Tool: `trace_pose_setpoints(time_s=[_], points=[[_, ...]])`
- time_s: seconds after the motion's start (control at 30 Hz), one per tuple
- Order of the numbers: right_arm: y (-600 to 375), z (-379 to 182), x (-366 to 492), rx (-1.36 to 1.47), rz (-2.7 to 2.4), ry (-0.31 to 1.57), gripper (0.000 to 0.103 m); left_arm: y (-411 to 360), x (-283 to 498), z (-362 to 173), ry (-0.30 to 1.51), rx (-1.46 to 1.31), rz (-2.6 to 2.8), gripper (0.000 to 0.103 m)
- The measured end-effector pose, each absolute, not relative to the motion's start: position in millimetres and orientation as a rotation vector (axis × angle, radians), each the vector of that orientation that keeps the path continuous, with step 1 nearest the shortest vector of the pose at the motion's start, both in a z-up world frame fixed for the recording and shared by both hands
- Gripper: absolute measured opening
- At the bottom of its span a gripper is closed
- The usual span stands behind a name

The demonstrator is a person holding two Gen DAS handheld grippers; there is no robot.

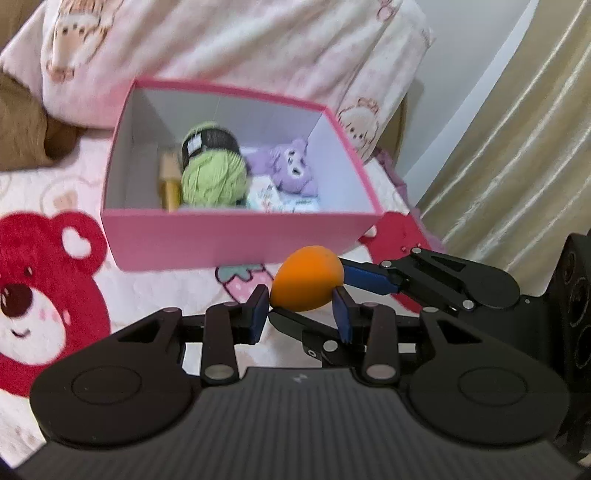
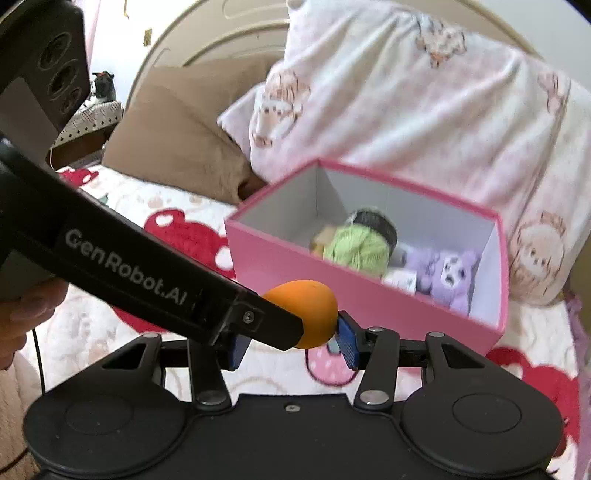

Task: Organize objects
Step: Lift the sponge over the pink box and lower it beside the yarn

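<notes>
1. Right now both grippers meet at one orange egg-shaped sponge [image 1: 308,282]: the left gripper [image 1: 302,314] has its blue pads [image 1: 258,314] against the sponge's lower sides, and the right gripper [image 2: 295,338] pinches the same sponge [image 2: 306,314] from its own side.
2. From the left wrist view, the right gripper [image 1: 347,291] comes in from the right with one finger above and one below the sponge; from the right wrist view, the left gripper's black finger [image 2: 147,280] crosses diagonally and hides the right gripper's near pad (so contact on that side cannot be told).
3. Held above the bedspread [image 1: 55,295], the sponge sits just in front of the pink box [image 1: 229,236].
4. Open-topped, with white inner walls, the box [image 2: 332,291] holds a green ball of yarn [image 1: 214,177] with a dark paper band, a purple plush bear [image 1: 293,168], a small printed packet [image 1: 277,197] and a tan and gold thing [image 1: 168,181] too blurred to name.
5. Fuzzy and pale, the bedspread carries red bear and strawberry prints; a puffy quilt [image 2: 424,110] with cartoon faces lies behind the box.
6. Only the right wrist view shows a brown pillow [image 2: 173,136] and the curved headboard [image 2: 221,29]; only the left shows a cream curtain [image 1: 517,147].
</notes>
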State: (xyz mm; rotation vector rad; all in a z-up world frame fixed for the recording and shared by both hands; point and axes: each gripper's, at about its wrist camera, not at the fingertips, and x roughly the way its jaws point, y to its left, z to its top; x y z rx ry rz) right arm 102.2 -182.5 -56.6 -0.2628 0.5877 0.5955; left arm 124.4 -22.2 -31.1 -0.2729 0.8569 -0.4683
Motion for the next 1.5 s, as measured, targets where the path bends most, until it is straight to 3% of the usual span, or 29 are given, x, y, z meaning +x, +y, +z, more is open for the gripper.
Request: trace_pose_setpoints(time_s=[0.37, 0.67, 1.1, 1.5], points=[[-181.4, 3.6, 126.1, -0.325, 0.61, 0.522, 0.054, -27.8, 148.0, 36.9, 0.835, -0.202, -0.453, 0.036], [-181.1, 23.0, 182.9, -0.427, 0.651, 0.546, 0.054, -27.2, 198.3, 47.0, 0.818, -0.271, -0.431, 0.036], [-181.2, -25.3, 289.9, -0.628, 0.718, 0.716, 0.054, -40.8, 299.0, -23.1, 0.915, -0.434, -0.396, 0.036], [-170.2, -70.1, 328.2, -0.817, 0.804, 0.788, 0.054, -44.5, 329.8, -75.2, 0.959, -0.504, -0.342, 0.034]])
